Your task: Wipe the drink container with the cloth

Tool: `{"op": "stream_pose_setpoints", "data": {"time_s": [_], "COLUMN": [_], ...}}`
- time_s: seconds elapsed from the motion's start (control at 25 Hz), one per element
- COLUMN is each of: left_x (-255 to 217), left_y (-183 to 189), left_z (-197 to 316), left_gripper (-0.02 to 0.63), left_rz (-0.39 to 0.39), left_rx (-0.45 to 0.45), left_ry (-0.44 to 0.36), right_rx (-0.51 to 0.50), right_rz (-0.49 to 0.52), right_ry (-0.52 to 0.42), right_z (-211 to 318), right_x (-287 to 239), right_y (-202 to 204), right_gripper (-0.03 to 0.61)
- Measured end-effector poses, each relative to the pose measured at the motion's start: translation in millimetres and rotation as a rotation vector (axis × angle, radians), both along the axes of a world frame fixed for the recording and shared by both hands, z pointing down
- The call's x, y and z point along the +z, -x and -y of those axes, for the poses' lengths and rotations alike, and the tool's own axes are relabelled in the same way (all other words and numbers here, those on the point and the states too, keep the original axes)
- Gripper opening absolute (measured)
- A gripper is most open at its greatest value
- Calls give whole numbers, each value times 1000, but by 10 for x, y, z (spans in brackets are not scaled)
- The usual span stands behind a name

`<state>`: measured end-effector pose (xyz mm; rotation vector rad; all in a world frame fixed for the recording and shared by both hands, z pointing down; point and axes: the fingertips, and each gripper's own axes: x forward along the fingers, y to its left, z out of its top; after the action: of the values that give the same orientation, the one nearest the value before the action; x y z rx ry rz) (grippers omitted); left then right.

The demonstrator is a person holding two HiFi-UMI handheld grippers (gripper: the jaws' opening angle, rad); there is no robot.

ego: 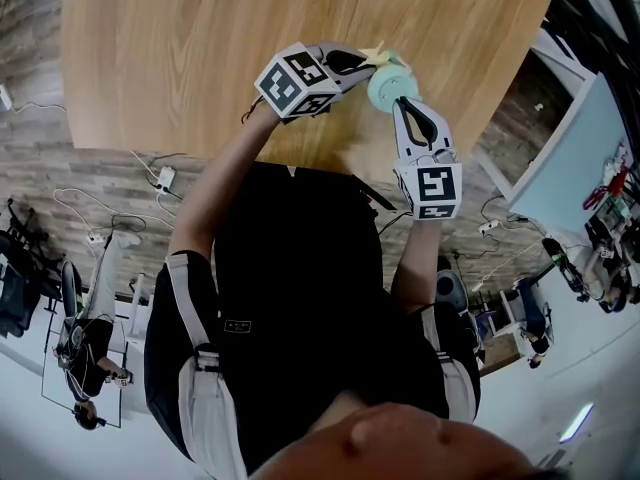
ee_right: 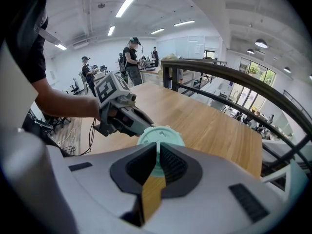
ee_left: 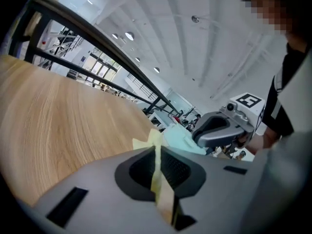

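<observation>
A mint-green drink container [ego: 392, 84] is held above the wooden table's [ego: 200, 58] near edge. My right gripper [ego: 405, 106] is shut on it, and its round lid [ee_right: 161, 136] shows just past the jaws of the right gripper [ee_right: 157, 152]. My left gripper [ego: 358, 61] is shut on a pale yellow cloth [ego: 379, 55], which lies against the container's far side. In the left gripper view the cloth [ee_left: 156, 147] runs as a thin strip between the jaws of the left gripper [ee_left: 158, 155], with the container [ee_left: 179, 140] right behind it.
The table stretches away to the left and far side. A dark metal railing [ee_right: 229, 84] runs along its far edge. Cables and a power strip [ego: 163, 178] lie on the floor near the person's feet. Several people [ee_right: 131, 55] stand in the background.
</observation>
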<state>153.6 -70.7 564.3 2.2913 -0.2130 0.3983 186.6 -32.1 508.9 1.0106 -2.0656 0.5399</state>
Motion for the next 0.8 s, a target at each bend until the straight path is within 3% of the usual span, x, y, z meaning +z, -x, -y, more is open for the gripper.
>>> {"op": "stream_pose_setpoints", "data": {"time_s": [0.36, 0.8], "left_x": [-78, 528], "left_y": [-48, -149], "left_z": [59, 65], "left_gripper": [34, 34], "left_rz": [34, 106], "left_rx": [130, 216], "left_ry": [-69, 8], "right_rx": [-6, -5], "right_rz": [-7, 12], "right_ry": [-8, -4], "right_z": [8, 15], "right_x": [-16, -25], "right_y": [3, 33], "right_gripper": [40, 40]}}
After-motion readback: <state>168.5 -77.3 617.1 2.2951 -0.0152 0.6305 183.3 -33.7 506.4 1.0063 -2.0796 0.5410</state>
